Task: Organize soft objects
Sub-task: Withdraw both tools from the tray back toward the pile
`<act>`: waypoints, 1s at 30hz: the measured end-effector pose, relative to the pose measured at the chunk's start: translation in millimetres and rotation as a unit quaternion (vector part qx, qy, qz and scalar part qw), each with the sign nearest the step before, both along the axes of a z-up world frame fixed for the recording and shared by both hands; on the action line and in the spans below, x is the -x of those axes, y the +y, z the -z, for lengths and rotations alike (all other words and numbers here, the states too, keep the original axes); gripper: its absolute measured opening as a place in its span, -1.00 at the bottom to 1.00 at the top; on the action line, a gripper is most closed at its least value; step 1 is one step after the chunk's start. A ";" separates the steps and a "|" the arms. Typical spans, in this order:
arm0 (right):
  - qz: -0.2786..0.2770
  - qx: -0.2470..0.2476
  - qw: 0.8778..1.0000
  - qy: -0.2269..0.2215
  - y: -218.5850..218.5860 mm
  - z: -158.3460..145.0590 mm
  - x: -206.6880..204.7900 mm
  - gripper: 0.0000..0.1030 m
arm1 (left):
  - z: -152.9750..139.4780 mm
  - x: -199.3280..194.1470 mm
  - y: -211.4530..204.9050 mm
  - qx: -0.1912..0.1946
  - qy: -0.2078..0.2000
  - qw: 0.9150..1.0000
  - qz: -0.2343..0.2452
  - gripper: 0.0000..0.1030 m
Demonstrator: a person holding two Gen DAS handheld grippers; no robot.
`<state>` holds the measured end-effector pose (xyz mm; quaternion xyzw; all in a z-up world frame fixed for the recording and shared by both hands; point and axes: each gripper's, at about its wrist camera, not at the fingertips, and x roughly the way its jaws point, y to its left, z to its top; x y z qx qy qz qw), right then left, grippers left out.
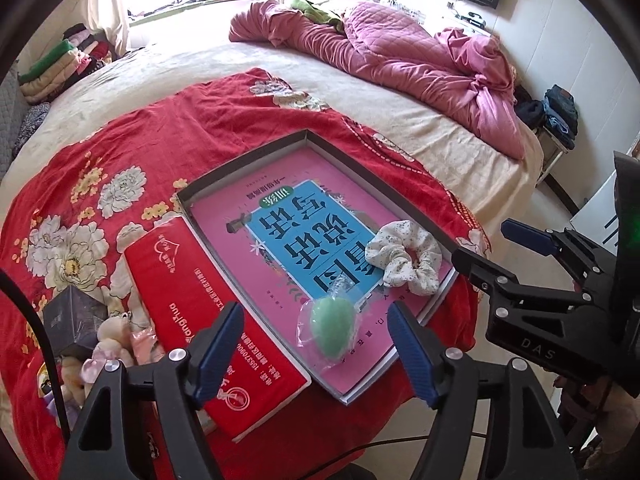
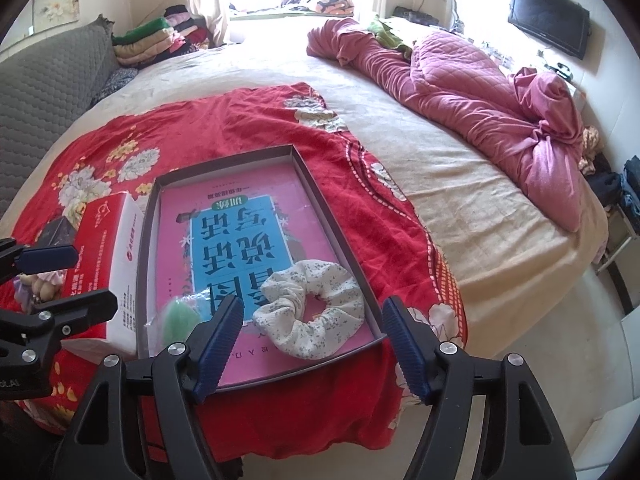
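Your left gripper (image 1: 316, 354): spread, empty | your right gripper (image 2: 312, 346): spread, empty | shallow grey cardboard tray (image 2: 332, 216): holds white floral fabric scrunchie (image 2: 310, 314), wrapped green egg-shaped sponge (image 1: 333, 327) | red tissue box (image 1: 208, 312): touching tray's left wall.

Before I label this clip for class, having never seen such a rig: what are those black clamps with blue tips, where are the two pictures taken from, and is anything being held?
They are hand-held two-finger grippers, one per hand, each carrying a fisheye camera looking along its fingers. One picture comes from the left gripper, the other from the right gripper. Both are open and hold nothing. On the red floral blanket lies a shallow box with a pink book, a white scrunchie and a wrapped green sponge. A red tissue box sits beside it.
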<state>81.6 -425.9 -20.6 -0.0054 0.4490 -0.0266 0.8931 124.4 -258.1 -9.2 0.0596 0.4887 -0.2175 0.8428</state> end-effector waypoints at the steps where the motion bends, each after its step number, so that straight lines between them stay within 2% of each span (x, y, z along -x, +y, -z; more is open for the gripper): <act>1: 0.000 0.000 1.000 0.000 0.6 -1.4 0.5 0.43 | -2.2 1.4 1.1 0.000 -0.003 1.000 -0.001 0.43; 5: -0.001 0.002 1.000 -0.004 3.8 -8.6 4.9 0.43 | -11.7 5.5 4.5 0.007 -0.011 1.000 -0.002 0.46; 10: 0.001 0.001 1.000 -0.010 7.3 -17.1 10.4 0.44 | -18.3 10.7 10.8 0.009 -0.019 1.000 -0.006 0.66; 30: -0.037 0.013 0.999 -0.034 62.9 -53.5 24.2 0.46 | -30.8 29.3 73.3 0.000 -0.031 0.998 -0.048 0.67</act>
